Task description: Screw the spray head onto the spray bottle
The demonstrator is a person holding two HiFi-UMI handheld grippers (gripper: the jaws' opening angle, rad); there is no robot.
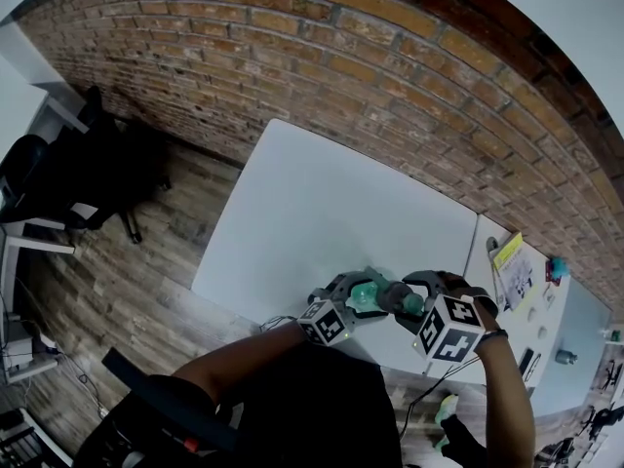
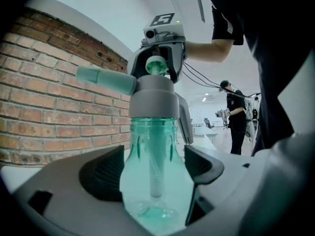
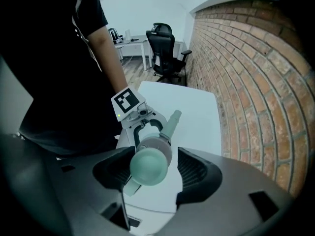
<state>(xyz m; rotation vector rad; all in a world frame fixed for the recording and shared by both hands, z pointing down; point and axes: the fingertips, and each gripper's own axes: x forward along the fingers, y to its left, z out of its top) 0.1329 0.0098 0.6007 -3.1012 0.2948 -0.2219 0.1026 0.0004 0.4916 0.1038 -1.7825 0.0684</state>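
Observation:
A clear teal spray bottle (image 2: 155,181) stands upright between my left gripper's (image 2: 153,166) black pads, which press on its sides. On its neck sits the grey spray head (image 2: 153,97), with a teal nozzle (image 2: 106,78) pointing left. My right gripper (image 3: 155,171) points down over the head's round teal cap (image 3: 150,168). Its left pad touches the cap and a narrow gap shows at the right pad (image 3: 194,173). In the head view both grippers meet at the table's near edge, the left gripper (image 1: 363,291) round the bottle (image 1: 369,295) and the right gripper (image 1: 417,298) just to its right.
The white table (image 1: 331,203) runs back to a brick wall (image 1: 390,66). A second table to the right carries a yellow-green booklet (image 1: 512,256) and small items. A black office chair (image 1: 58,183) stands on the wood floor at left. A person (image 2: 236,112) stands far off.

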